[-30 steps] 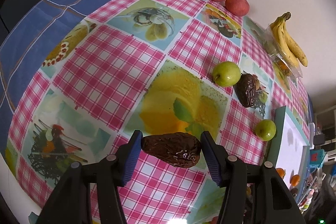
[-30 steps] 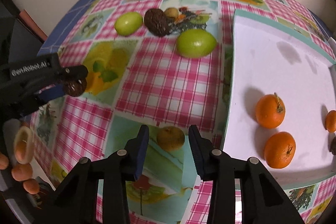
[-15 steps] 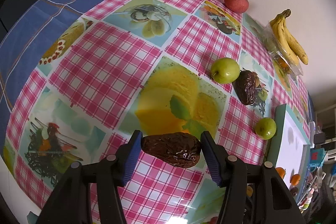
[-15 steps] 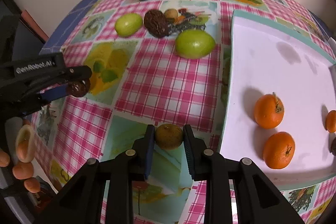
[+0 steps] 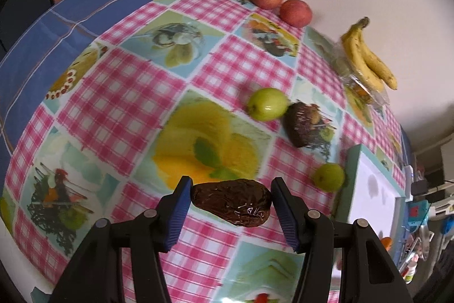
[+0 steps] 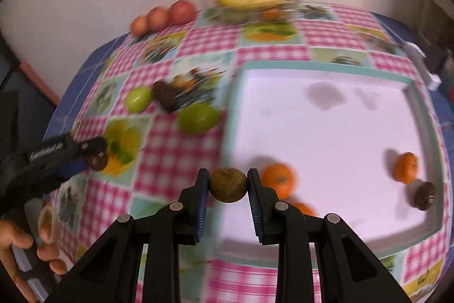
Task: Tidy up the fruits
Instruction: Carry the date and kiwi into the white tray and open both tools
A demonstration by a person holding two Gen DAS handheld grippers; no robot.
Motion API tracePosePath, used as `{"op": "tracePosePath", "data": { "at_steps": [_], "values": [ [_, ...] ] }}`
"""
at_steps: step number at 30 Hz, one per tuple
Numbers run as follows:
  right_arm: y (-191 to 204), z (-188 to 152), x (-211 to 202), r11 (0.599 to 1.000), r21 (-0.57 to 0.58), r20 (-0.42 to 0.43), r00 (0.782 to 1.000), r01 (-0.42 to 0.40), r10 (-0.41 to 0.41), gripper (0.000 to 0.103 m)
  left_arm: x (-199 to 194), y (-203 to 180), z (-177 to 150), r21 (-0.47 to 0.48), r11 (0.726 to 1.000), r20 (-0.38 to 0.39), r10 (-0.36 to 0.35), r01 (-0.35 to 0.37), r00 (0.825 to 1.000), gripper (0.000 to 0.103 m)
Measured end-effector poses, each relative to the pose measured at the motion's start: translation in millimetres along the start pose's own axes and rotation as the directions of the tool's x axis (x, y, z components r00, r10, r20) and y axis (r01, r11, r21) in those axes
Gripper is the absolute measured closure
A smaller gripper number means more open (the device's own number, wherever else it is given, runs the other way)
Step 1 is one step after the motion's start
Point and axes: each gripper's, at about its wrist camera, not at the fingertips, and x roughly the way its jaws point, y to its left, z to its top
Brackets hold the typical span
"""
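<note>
The right gripper [image 6: 228,185] clasps a small brown kiwi-like fruit [image 6: 227,184] over the white tray's [image 6: 326,115] near-left edge, while the left gripper [image 5: 231,202] grips a wrinkled, probably soft, light dark fruit [image 5: 232,202] by its ends above the tablecloth [image 5: 136,93].

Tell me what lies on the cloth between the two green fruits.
In the left wrist view, a dark wrinkled fruit lies between the bigger green fruit and the smaller green fruit, close beside the bigger one.
</note>
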Motion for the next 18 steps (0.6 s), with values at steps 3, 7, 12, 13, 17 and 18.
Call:
{"op": "tracePosePath", "data": {
  "at_steps": [3, 7, 12, 13, 17, 18],
  "values": [
    [-30.9, 5.6, -5.2, 0.995, 0.073, 0.014, 0.998, 0.061, -0.062, 0.075, -2.0, -17.7, -3.1, 0.031, 0.999, 0.01, -0.015, 0.015, 1.0, 0.043],
    [-62.0, 9.1, -12.1, 0.981, 0.139, 0.025, 0.989, 0.138, -0.143, 0.075, -0.9, -41.4, -8.9, 0.077, 0.996, 0.008, -0.039, 0.039, 0.999, 0.043],
    [-96.1, 16.8, -20.9, 0.964, 0.201, 0.041, 0.982, 0.174, -0.186, 0.075, 2.8, -84.6, -19.9, 0.18, 0.98, 0.006, -0.081, 0.079, 0.997, 0.043],
    [-98.7, 18.0, -20.4, 0.962, 0.202, 0.043, 0.98, 0.182, -0.194, 0.075, 3.3, -92.4, -21.7, 0.2, 0.976, 0.008, -0.087, 0.083, 0.996, 0.043],
    [-107.9, 22.7, -19.1, 0.959, 0.201, 0.04, 0.977, 0.2, -0.211, 0.075, 8.2, -130.7, -29.4, 0.305, 0.948, 0.022, -0.106, 0.094, 0.994, 0.043],
    [-109.4, 24.8, -18.4, 0.959, 0.198, 0.04, 0.976, 0.202, -0.214, 0.075, 9.6, -137.0, -31.1, 0.323, 0.942, 0.026, -0.107, 0.093, 0.994, 0.043]
  ]
}}
